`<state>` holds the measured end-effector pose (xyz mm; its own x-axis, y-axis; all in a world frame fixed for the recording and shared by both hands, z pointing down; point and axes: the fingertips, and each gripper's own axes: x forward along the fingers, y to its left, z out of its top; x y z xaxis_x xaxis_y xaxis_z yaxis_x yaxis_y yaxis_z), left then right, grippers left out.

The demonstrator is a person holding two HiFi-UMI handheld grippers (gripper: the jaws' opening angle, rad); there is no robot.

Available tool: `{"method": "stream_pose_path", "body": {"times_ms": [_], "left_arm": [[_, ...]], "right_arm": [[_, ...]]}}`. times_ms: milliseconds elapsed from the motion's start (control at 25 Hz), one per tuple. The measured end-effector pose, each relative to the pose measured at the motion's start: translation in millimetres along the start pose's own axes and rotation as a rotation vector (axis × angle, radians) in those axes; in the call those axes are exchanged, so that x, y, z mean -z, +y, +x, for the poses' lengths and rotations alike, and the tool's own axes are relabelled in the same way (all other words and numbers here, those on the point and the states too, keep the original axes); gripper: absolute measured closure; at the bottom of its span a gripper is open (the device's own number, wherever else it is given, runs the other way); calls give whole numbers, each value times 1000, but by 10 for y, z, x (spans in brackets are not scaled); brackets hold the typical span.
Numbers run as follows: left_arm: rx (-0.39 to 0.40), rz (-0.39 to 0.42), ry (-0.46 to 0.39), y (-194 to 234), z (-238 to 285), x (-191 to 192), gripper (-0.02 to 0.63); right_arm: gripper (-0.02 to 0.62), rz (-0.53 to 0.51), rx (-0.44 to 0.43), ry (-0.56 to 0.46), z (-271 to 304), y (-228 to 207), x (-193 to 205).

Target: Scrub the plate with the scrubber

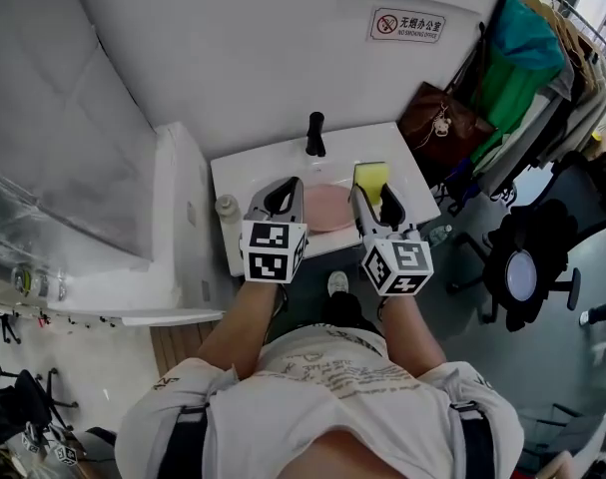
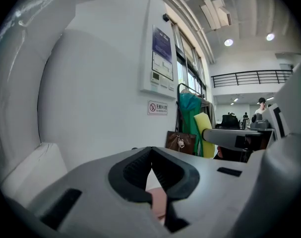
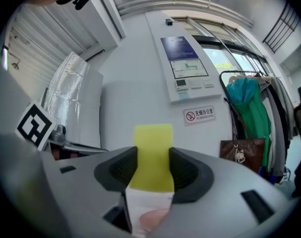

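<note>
My right claw clamps the yellow scrubber upright, ready for scrubbing. My left claw is closed, empty. The pink plate lies on the bench beneath both.

You are looking down on a small white table that is standing against a white wall. A pink plate is lying flat on it, near the front edge and about midway across. A black upright thing is standing at the back edge, behind the plate and apart from it; you cannot tell what it is. A small pale bottle is standing at the table's left edge, well to the left of the plate.
</note>
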<state>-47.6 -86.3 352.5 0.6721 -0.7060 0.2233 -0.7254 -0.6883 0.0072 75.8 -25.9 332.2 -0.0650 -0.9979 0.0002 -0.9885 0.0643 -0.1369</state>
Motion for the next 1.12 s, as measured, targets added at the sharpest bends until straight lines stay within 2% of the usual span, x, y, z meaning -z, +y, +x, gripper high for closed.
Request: {"method": "stream_pose_path", "body": {"times_ms": [320, 720, 1000, 1120], "left_arm": [[-24, -33, 76, 249, 424, 226, 586], [-105, -95, 256, 545, 931, 785, 586], [-144, -225, 438, 704, 1232, 1384, 586], [-157, -306, 525, 745, 1292, 1686, 586]], "right_arm": [[388, -26, -44, 76, 401, -262, 301], [387, -20, -157, 296, 904, -561, 1095], [385, -19, -255, 440, 1228, -726, 1651], [385, -12, -304, 515, 1322, -794, 1934]]}}
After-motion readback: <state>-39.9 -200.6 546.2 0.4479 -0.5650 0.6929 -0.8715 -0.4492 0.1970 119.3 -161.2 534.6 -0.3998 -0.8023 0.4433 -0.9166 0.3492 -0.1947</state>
